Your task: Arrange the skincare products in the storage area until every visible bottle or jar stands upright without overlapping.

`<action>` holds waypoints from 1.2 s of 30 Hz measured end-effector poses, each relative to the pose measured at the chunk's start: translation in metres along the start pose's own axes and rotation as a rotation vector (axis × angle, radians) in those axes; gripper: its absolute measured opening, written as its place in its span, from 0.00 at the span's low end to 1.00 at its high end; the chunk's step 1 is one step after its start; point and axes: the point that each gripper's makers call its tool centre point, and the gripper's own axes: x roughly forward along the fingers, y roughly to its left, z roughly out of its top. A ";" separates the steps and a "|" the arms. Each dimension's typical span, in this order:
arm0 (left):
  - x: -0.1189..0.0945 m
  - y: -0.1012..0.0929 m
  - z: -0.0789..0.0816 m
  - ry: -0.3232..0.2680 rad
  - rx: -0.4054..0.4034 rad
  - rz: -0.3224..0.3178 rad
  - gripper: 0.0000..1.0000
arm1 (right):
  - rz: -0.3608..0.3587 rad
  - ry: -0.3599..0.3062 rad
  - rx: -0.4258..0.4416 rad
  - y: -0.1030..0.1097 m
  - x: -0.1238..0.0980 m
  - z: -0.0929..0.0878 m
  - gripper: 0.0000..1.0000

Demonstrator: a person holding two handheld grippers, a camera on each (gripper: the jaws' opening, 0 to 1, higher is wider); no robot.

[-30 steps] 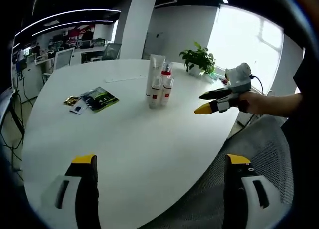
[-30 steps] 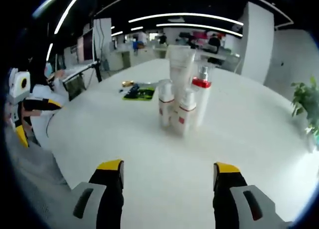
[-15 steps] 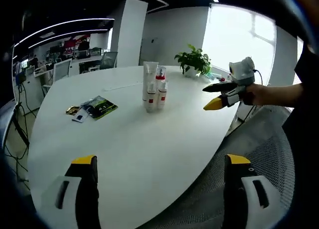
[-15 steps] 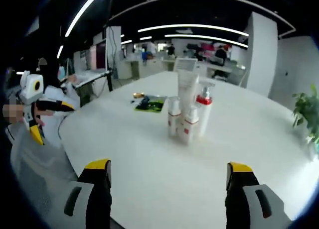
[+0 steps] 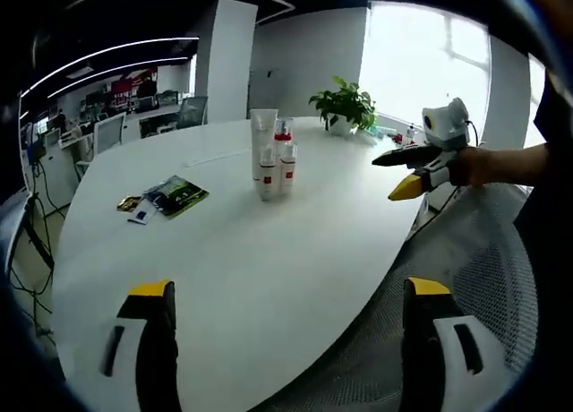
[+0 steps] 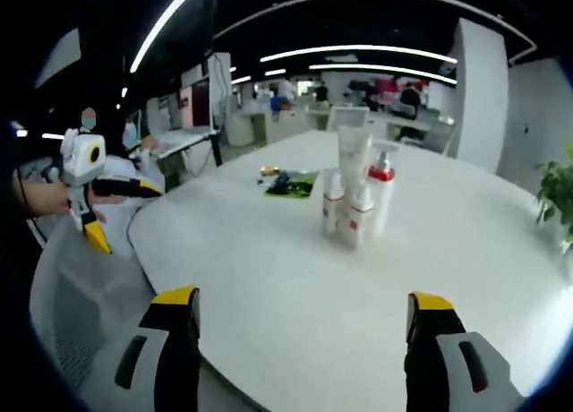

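Observation:
Several white skincare bottles stand upright in a tight cluster on the round white table: a tall tube, a pump bottle with a red collar and small bottles with red labels. The same cluster shows in the right gripper view. My left gripper is open at the table's near edge, nothing between its jaws. My right gripper is open too, well back from the bottles. The right gripper shows at the right of the left gripper view, held by a hand. The left gripper shows at the left of the right gripper view.
Flat green and dark sachets lie on the table left of the bottles, also seen as sachets behind them. A potted plant stands at the far edge. A mesh office chair sits beside the table. Desks fill the background.
Both grippers have pulled back from the table, so the bottle cluster looks smaller and farther. The bottles themselves stand as before.

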 end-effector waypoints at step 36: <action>0.031 0.031 0.015 0.084 -0.089 0.009 0.99 | -0.055 0.022 -0.056 -0.022 -0.002 -0.007 0.82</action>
